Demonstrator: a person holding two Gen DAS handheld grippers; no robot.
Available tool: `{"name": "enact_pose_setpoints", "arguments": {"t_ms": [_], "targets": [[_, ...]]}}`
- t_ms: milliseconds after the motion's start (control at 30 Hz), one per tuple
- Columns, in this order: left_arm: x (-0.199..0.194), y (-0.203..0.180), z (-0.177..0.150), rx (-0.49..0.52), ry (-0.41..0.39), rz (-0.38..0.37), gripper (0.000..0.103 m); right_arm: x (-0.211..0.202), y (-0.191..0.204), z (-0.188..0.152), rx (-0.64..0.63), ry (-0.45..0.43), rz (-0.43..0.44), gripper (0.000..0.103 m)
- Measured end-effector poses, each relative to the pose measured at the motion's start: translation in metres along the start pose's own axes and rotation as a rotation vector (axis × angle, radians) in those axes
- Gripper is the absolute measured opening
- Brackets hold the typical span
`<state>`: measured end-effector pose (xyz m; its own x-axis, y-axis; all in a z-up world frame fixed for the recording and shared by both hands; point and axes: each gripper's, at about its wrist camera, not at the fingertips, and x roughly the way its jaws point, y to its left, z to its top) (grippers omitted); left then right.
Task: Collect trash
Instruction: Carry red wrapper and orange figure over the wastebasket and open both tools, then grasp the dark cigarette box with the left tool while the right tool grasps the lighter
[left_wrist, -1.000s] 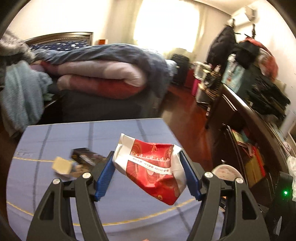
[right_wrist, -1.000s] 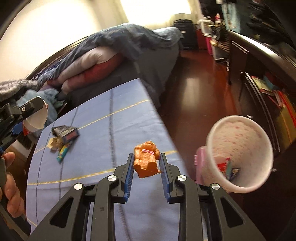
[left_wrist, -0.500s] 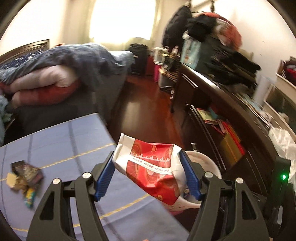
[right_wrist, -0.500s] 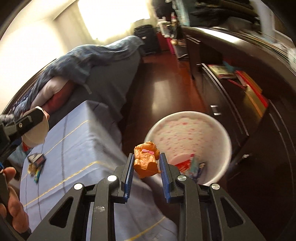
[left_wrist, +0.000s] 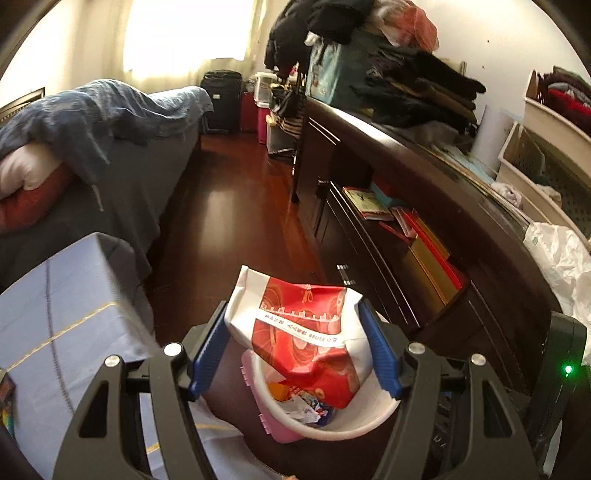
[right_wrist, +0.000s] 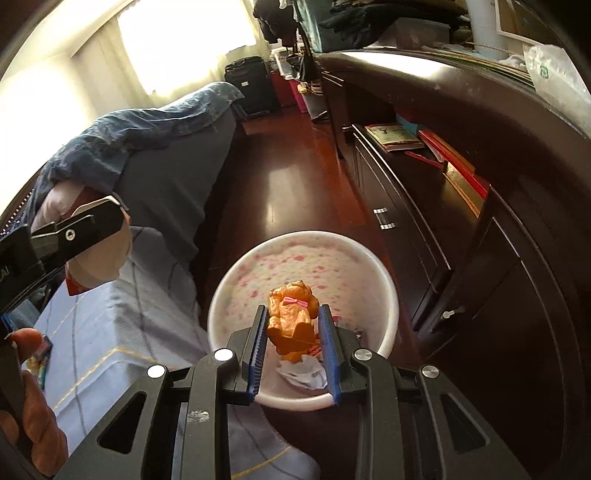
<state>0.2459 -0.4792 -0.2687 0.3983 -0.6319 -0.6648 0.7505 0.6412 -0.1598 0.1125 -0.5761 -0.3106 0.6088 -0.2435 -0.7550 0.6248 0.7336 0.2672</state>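
Left gripper (left_wrist: 293, 347) fingers clamped on red-and-white bag (left_wrist: 303, 332), right gripper (right_wrist: 293, 339) fingers clamped on orange toy bear (right_wrist: 291, 317); both above white bin (right_wrist: 388, 295) beside desk (right_wrist: 122, 325). Centre over opening before release; drop bear first, bag after.

- The left wrist view looks forward and down along its fingers (left_wrist: 207, 343), close over the bin (left_wrist: 354, 424), with the floor (left_wrist: 236, 206) and dresser (left_wrist: 399, 206) beyond.
- The right wrist view tilts down likewise, near above the bin (right_wrist: 388, 295).
- Both share the bin, the bed (left_wrist: 110, 122), the floor and the dresser.
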Motion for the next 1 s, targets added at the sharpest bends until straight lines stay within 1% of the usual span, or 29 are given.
{"name": "enact_pose_setpoints", "arguments": {"t_ms": [67,133,167,200,233,333,567,667,767,867,1000], "targets": [[0.011,-0.004,0.001,0.003,0.015,-0.012,0.069,0.009,-0.004,0.002,-0.003,-0.004,-0.021,0.028],[0.022,-0.007,0.001,0.002,0.028,-0.024,0.072,0.016,-0.006,0.002,-0.005,-0.006,-0.039,0.030],[0.027,-0.007,0.002,0.000,0.033,-0.031,0.076,0.019,-0.007,0.003,-0.006,-0.008,-0.048,0.034],[0.032,-0.007,0.003,0.000,0.042,-0.041,0.083,0.023,-0.009,0.003,-0.002,-0.011,-0.059,0.038],[0.035,-0.006,0.004,-0.005,0.046,-0.041,0.087,0.025,-0.010,0.002,0.000,-0.013,-0.068,0.044],[0.039,0.002,0.005,-0.029,0.043,-0.033,0.090,0.030,-0.014,0.000,0.004,-0.008,-0.092,0.045],[0.027,0.017,0.004,-0.061,0.022,-0.021,0.091,0.027,-0.007,-0.003,0.002,0.004,-0.082,0.051],[0.016,0.023,0.003,-0.058,0.018,0.008,0.091,0.022,0.002,-0.004,-0.012,0.001,-0.072,0.055],[-0.001,0.037,-0.001,-0.068,0.001,0.057,0.091,0.013,0.016,-0.007,-0.032,0.001,-0.048,0.058],[-0.020,0.060,-0.007,-0.099,-0.007,0.121,0.092,0.003,0.037,-0.012,-0.061,0.006,-0.005,0.061],[-0.053,0.099,-0.022,-0.157,-0.019,0.228,0.093,-0.006,0.070,-0.021,-0.111,0.016,0.061,0.063]]}}
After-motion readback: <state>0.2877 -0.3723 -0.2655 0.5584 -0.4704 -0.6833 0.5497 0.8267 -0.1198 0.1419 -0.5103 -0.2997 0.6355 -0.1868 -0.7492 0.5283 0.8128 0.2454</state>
